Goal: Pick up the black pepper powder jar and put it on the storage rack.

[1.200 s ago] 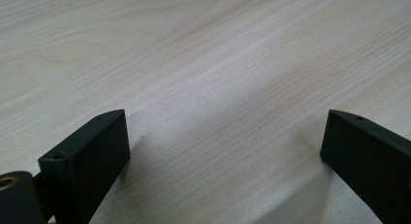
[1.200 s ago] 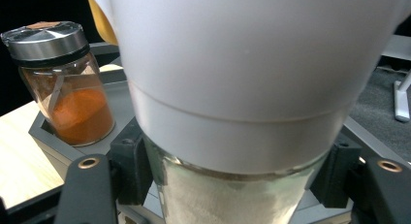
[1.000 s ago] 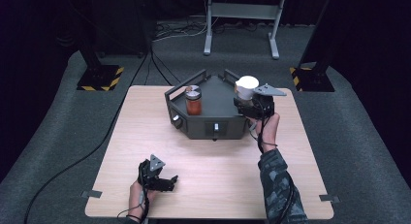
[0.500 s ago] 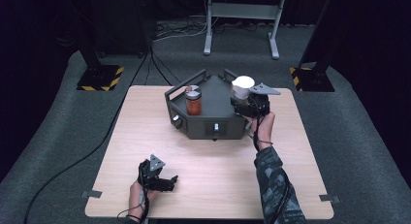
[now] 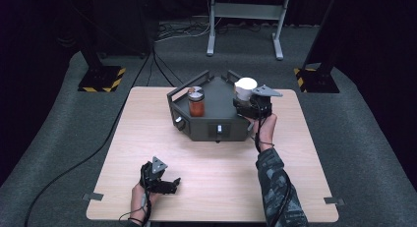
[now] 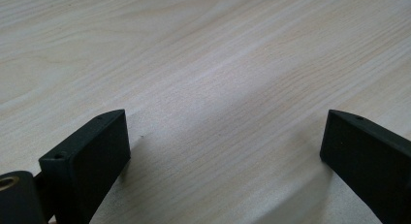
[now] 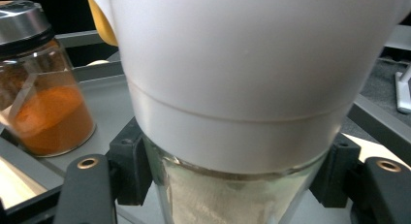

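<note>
A dark grey tray [image 5: 206, 131] with raised rails stands at the table's far middle. In its left part an orange-powder jar [image 5: 195, 101] with a metal lid stands upright. My right gripper [image 5: 246, 101] is shut on a white-capped jar [image 5: 245, 88] of pale powder at the tray's right rear; whether it touches the tray floor is hidden. In the right gripper view the jaws press both sides of the white-capped jar's [image 7: 242, 88] glass, with the orange-powder jar [image 7: 43, 98] to the left. My left gripper [image 5: 172, 184] rests open on the bare table [image 6: 194, 49] near the front edge.
The tray's front wall carries small knobs [image 5: 219, 130]. Black stands with yellow-striped bases [image 5: 101, 78] and a metal frame [image 5: 246, 20] are on the grey floor behind the table. Bare wood lies between the tray and the left hand.
My right gripper has shifted slightly left with the white-capped jar, further over the tray. The left gripper has stayed put.
</note>
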Demonstrator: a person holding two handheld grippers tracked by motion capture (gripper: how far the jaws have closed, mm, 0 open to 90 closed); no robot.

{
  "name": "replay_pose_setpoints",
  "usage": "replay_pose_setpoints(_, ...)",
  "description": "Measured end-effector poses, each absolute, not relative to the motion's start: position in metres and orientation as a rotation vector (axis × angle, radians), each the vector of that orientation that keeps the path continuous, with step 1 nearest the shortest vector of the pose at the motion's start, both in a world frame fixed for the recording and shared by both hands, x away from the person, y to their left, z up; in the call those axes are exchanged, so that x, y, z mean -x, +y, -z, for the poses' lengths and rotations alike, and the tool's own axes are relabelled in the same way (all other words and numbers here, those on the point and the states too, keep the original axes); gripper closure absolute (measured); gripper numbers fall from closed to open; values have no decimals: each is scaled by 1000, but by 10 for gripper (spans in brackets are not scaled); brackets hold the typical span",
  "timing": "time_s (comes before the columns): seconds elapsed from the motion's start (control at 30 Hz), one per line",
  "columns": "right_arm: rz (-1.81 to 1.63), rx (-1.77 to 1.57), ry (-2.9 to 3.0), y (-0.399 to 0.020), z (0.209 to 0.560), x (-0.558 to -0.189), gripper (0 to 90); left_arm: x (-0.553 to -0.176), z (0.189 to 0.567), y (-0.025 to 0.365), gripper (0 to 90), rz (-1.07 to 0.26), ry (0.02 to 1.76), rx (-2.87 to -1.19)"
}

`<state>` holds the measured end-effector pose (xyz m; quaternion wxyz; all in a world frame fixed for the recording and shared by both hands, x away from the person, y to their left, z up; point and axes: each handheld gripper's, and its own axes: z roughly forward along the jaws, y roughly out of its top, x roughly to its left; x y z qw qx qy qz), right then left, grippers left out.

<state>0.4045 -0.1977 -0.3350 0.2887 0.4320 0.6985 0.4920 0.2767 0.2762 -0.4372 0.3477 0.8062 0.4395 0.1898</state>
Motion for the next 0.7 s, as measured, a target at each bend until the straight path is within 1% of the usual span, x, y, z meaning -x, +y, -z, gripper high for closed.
replay_pose_setpoints(0.7,-1300,-1177,1878,-195,346,-411,303,-277,437,276,35,-492,1139,-2092)
